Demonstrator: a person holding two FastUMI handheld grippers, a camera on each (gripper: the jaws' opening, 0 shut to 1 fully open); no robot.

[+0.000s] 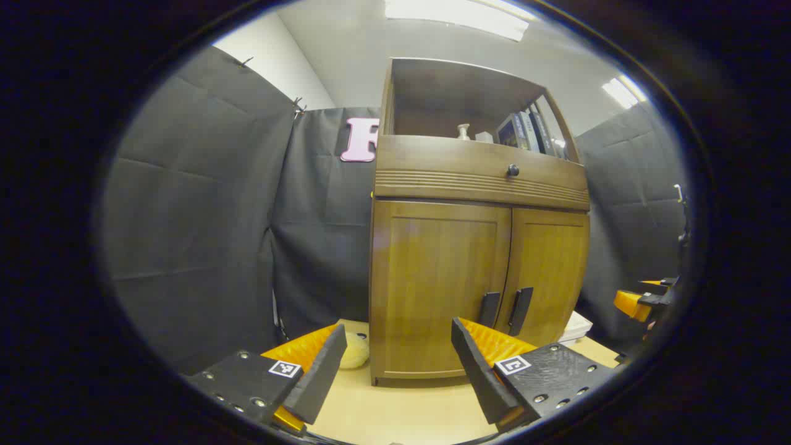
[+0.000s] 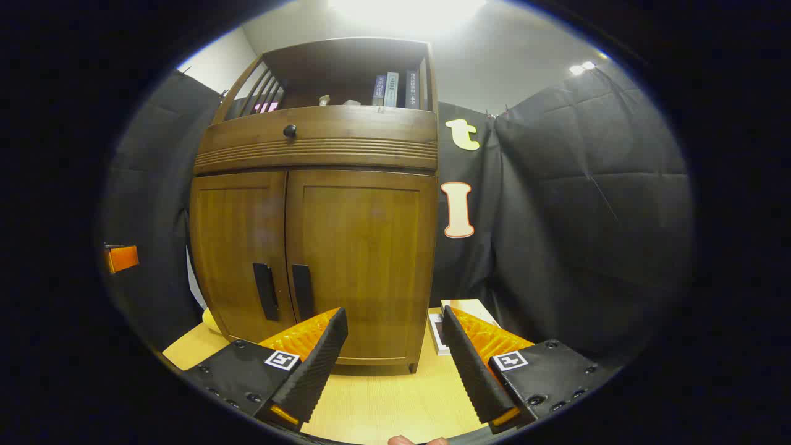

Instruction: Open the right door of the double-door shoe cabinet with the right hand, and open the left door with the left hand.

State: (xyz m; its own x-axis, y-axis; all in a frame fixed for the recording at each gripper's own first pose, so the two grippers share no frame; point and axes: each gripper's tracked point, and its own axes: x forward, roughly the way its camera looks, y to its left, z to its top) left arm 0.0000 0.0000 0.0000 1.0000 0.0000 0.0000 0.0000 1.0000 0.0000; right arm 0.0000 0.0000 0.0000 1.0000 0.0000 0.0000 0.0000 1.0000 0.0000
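A wooden double-door shoe cabinet (image 1: 469,259) (image 2: 321,247) stands on a light tabletop, both doors shut. The left door (image 1: 435,284) (image 2: 238,247) and the right door (image 1: 547,272) (image 2: 361,259) each carry a dark vertical handle, left handle (image 1: 489,309) (image 2: 266,291) and right handle (image 1: 520,310) (image 2: 302,292), side by side at the middle seam. My left gripper (image 1: 395,346) is open, a short way in front of the left door. My right gripper (image 2: 394,327) is open before the right door. The right gripper also appears at the far right edge (image 1: 642,301) of the left gripper view.
Above the doors is a drawer with a round knob (image 1: 513,170) (image 2: 289,130) and an open shelf with books (image 2: 395,89) and a small bottle (image 1: 463,131). A white box (image 2: 442,324) lies right of the cabinet, a pale round object (image 1: 354,350) left of it. Black cloth walls surround the booth.
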